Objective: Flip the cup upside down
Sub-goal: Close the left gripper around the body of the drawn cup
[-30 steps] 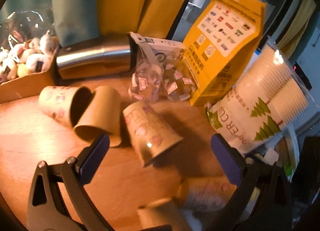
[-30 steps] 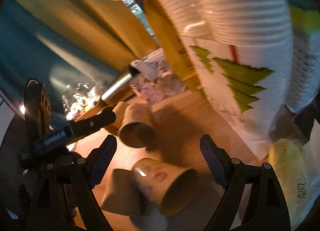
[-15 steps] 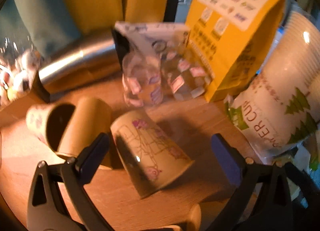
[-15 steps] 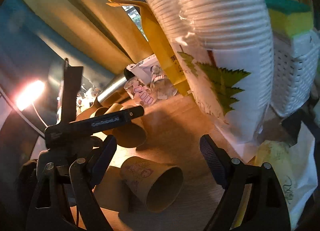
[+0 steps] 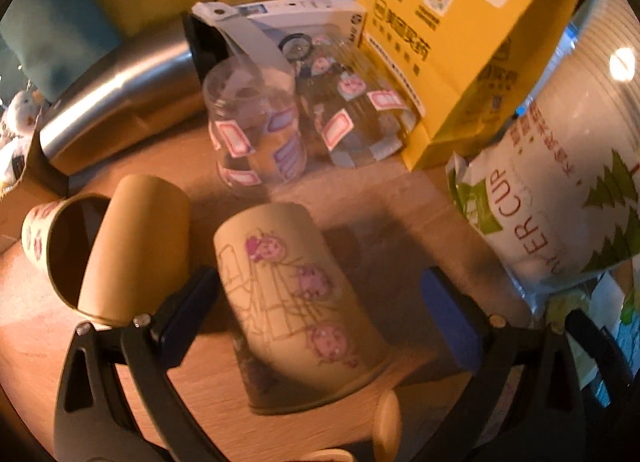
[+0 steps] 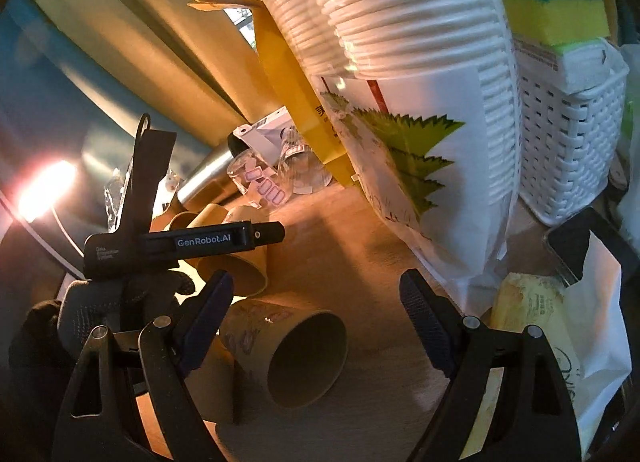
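The printed paper cup (image 5: pixel 296 302) lay on its side on the wooden desk (image 5: pixel 400 230), between the wide-open pads of the left hand-held gripper (image 5: pixel 320 314), not yet touched by them. The right hand-held gripper (image 6: pixel 316 322) was also wide open and held nothing, with the same cup (image 6: pixel 288 350) lying just before it, mouth toward the camera. The cup looked very light and thin, so it would probably dent easily. A gentle hold across the middle of the wall, away from the soft rim, seemed safest. Other cups (image 5: pixel 136 250) lay just beside it.
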{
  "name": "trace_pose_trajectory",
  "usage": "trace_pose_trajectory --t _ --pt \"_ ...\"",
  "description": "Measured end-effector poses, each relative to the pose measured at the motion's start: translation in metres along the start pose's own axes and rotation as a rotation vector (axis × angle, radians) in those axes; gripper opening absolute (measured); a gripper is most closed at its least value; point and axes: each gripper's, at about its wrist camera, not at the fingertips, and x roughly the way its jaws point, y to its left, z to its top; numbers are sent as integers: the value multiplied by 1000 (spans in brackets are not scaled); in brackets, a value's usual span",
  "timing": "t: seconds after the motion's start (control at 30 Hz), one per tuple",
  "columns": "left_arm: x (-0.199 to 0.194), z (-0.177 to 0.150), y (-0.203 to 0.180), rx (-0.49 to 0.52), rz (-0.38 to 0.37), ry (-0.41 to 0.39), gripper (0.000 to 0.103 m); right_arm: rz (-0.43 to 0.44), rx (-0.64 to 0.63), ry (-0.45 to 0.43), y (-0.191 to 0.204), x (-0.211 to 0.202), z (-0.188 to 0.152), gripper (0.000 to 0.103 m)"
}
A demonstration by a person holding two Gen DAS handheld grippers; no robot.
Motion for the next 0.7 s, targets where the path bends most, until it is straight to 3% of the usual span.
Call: trace_pose_trajectory --t 0.07,0.2,0.43,0.7 --pt "1 0 0 19 3 11 85 4 1 3 0 1 0 87" --pt "0 -7 -4 37 -5 28 68 9 2 2 1 4 -4 87" --pt "-18 -16 -12 67 -57 -4 66 17 5 -13 -1 -2 -5 87" --pt "-91 -39 -19 118 -114 -170 66 30 -17 -71 8 -22 -13 87"
